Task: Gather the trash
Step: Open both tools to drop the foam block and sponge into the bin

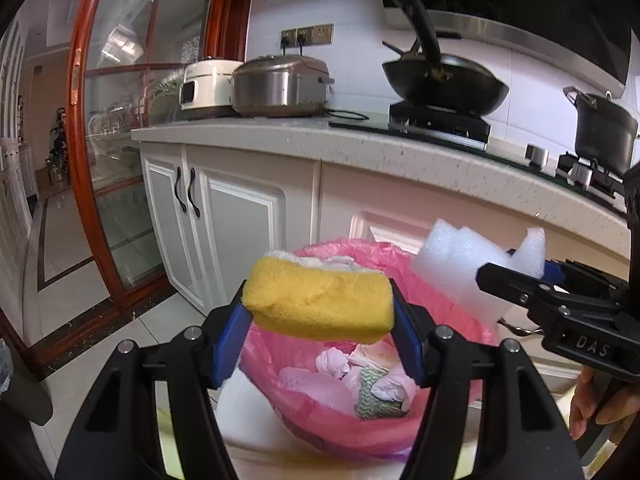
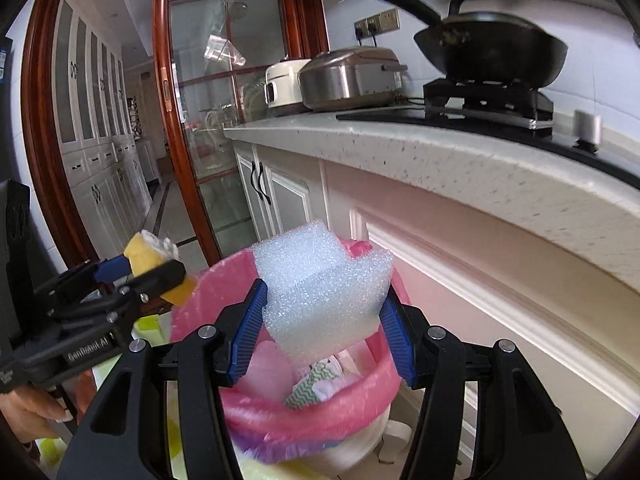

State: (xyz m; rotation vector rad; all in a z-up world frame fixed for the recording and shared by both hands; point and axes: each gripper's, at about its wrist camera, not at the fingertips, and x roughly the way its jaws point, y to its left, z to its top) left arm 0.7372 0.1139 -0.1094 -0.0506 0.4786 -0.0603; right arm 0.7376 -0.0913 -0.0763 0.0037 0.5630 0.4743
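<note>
My left gripper (image 1: 320, 308) is shut on a yellow sponge (image 1: 320, 300) and holds it above the near rim of a bin lined with a pink bag (image 1: 452, 312). My right gripper (image 2: 320, 312) is shut on a white foam block (image 2: 320, 280) above the same pink-lined bin (image 2: 320, 404). The bin holds crumpled tissues (image 1: 384, 388) and a green zigzag cloth (image 1: 372, 392). The right gripper with the foam also shows in the left wrist view (image 1: 516, 276), at the bin's right. The left gripper with the sponge also shows in the right wrist view (image 2: 160, 268), at the bin's left.
A white kitchen cabinet (image 1: 240, 216) and speckled counter (image 1: 360, 148) stand right behind the bin. On the counter are two rice cookers (image 1: 280, 88), a black wok on the stove (image 1: 444, 84) and a black pot (image 1: 604, 132). A wood-framed glass door (image 1: 92, 160) stands at left, with tiled floor (image 1: 60, 240).
</note>
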